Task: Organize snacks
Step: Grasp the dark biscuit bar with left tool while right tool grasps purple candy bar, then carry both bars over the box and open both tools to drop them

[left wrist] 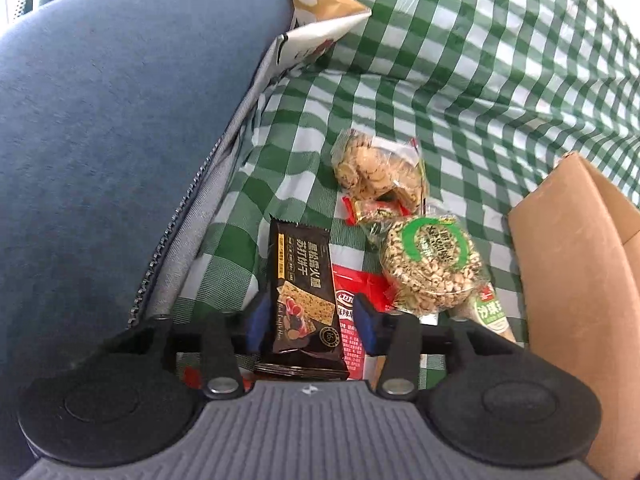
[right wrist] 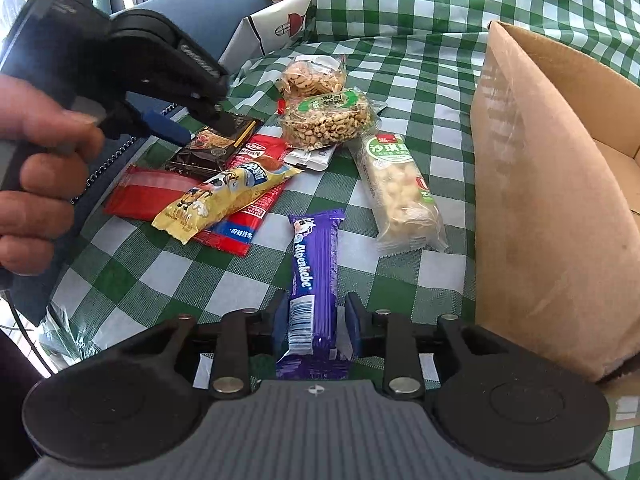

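My left gripper (left wrist: 310,314) is open around a black cracker packet (left wrist: 306,288) that lies on a red packet (left wrist: 352,300); its blue pads stand beside the packet with small gaps. It also shows in the right wrist view (right wrist: 188,126) over the black packet (right wrist: 216,140). My right gripper (right wrist: 316,320) is open around a purple Alpenliebe candy stick (right wrist: 314,276) lying on the green checked cloth (right wrist: 160,276). Nearby lie a yellow packet (right wrist: 224,196), a round puffed-grain cake (right wrist: 328,118), a pale rice bar (right wrist: 400,188) and a biscuit bag (right wrist: 310,74).
An open cardboard box (right wrist: 540,200) stands at the right. A blue zipped cushion (left wrist: 120,140) fills the left. A white and tan paper bag (right wrist: 280,20) stands at the back. The person's hand (right wrist: 36,176) holds the left gripper.
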Demonstrator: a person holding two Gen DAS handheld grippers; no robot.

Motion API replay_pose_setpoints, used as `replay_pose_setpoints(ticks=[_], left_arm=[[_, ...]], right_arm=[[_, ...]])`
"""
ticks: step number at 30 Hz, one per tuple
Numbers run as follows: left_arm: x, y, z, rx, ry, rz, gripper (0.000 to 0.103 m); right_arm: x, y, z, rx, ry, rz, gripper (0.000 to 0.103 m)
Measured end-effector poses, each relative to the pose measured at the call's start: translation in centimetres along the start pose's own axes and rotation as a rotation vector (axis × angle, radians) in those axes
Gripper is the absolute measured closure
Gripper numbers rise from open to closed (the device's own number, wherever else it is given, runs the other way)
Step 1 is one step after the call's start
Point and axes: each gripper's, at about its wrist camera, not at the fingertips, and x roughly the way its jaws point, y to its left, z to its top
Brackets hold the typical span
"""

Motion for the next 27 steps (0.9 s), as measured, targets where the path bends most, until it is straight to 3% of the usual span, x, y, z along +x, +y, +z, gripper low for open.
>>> replay_pose_setpoints(ticks=[8,14,27], left_arm=[[2.0,-1.8,-0.1,0.053,0.040,0.062,0.046],[2.3,-1.6,-0.2,0.054,0.058,0.078,0.061],[-3.1,-1.9,-0.2,0.042,-0.040,-0.003,0.063]], right_arm=[[0.4,-0.1,0.1,-0.023,0.014,-0.018,0.069],[0.2,0.2,0.1,-0.049,0.002,-0.023,0.077],[-4.0,0.1,-0.1,-0.069,-0.159,-0.037,0.077]])
